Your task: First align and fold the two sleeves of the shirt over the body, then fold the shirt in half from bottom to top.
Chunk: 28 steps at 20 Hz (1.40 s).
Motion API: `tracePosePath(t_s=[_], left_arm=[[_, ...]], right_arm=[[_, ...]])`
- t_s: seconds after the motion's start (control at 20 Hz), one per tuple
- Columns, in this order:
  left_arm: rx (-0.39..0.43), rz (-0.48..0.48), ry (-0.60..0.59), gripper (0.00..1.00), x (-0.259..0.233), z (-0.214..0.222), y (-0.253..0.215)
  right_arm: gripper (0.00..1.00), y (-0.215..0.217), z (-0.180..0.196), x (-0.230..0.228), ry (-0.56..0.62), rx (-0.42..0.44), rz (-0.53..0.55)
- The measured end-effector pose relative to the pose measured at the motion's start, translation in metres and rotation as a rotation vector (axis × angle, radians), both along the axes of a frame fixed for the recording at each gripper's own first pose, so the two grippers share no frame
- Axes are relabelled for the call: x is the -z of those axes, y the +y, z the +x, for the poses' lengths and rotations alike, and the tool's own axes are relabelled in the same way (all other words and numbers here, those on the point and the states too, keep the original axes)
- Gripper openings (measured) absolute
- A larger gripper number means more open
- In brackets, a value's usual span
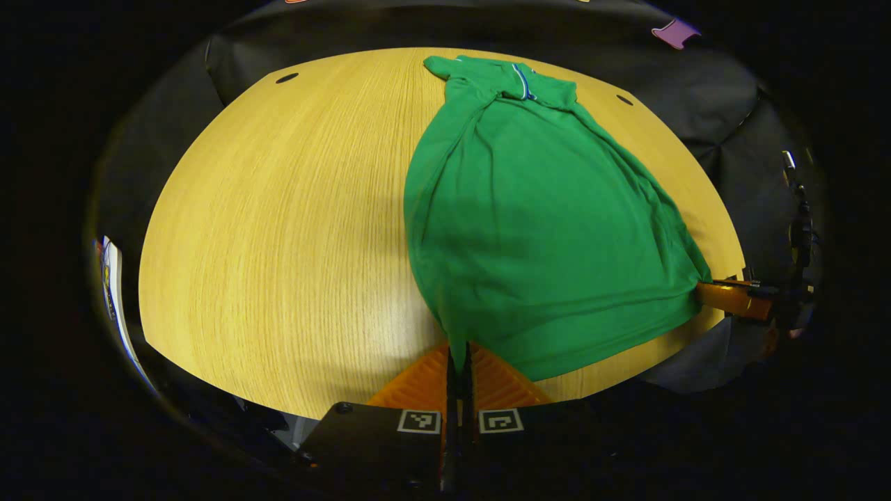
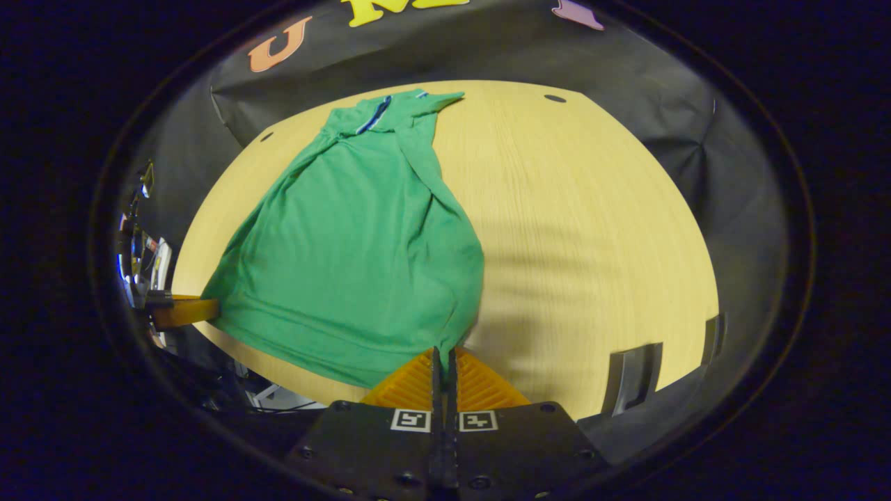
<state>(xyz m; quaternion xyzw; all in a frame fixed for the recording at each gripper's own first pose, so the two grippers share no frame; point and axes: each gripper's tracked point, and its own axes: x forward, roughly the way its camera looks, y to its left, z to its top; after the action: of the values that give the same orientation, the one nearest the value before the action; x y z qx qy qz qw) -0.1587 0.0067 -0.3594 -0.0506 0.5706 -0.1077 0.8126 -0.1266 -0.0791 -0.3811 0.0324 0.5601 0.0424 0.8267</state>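
The wooden table (image 1: 278, 243) takes up most of both views, its pale grain running away toward the black cloth wall (image 2: 626, 76) behind it, with small dark holes near its far corners. On it lies the green shirt (image 1: 543, 223), collar end at the far edge and bottom hem toward the near edge; its sleeves are already drawn in over the body, so the cloth narrows toward the collar and spreads wide at the hem. The hem is lifted off the wood at its two corners and sags between them. The left hand-held gripper (image 1: 457, 365) is clenched on one hem corner, its fingers pressed together with the green fabric pinched between them, just above the near table edge. The right hand-held gripper (image 2: 443, 365) is likewise clamped on the opposite hem corner, fingers closed with the cloth caught between. In the left gripper view the right one appears at the far right edge, meeting the shirt's corner; what lies behind it is too dark to make out, perhaps the holding hand.
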Motion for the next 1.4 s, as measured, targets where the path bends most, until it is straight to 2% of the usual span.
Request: tracePosePath(t_s=[0.2,0.4,0.6,0.7,0.95,1.25,1.4], left_arm=[[0.014,-0.038,-0.075,0.07,-0.011,0.021,-0.005],[0.018,-0.066,-0.179,0.07,-0.024,0.052,-0.009],[-0.007,-0.120,-0.301,0.07,-0.043,0.100,-0.021],[-0.001,-0.114,-0.345,0.07,-0.053,0.126,-0.019],[0.011,-0.134,-0.442,0.07,-0.098,0.215,-0.021],[0.012,-0.127,-0.503,0.07,-0.112,0.296,-0.022],[-0.014,-0.129,-0.518,0.07,-0.114,0.336,-0.024]], right_arm=[[0.00,0.002,0.022,-0.026,-0.057,-0.010,0.011],[0.00,0.002,0.060,-0.061,-0.128,0.002,0.045],[0.00,-0.002,0.117,-0.098,-0.245,0.029,0.048],[0.00,-0.001,0.147,-0.114,-0.294,0.038,0.058],[0.00,0.005,0.224,-0.155,-0.396,0.016,0.071],[0.00,0.011,0.319,-0.171,-0.461,0.016,0.089],[0.00,0.016,0.362,-0.174,-0.475,0.008,0.098]])
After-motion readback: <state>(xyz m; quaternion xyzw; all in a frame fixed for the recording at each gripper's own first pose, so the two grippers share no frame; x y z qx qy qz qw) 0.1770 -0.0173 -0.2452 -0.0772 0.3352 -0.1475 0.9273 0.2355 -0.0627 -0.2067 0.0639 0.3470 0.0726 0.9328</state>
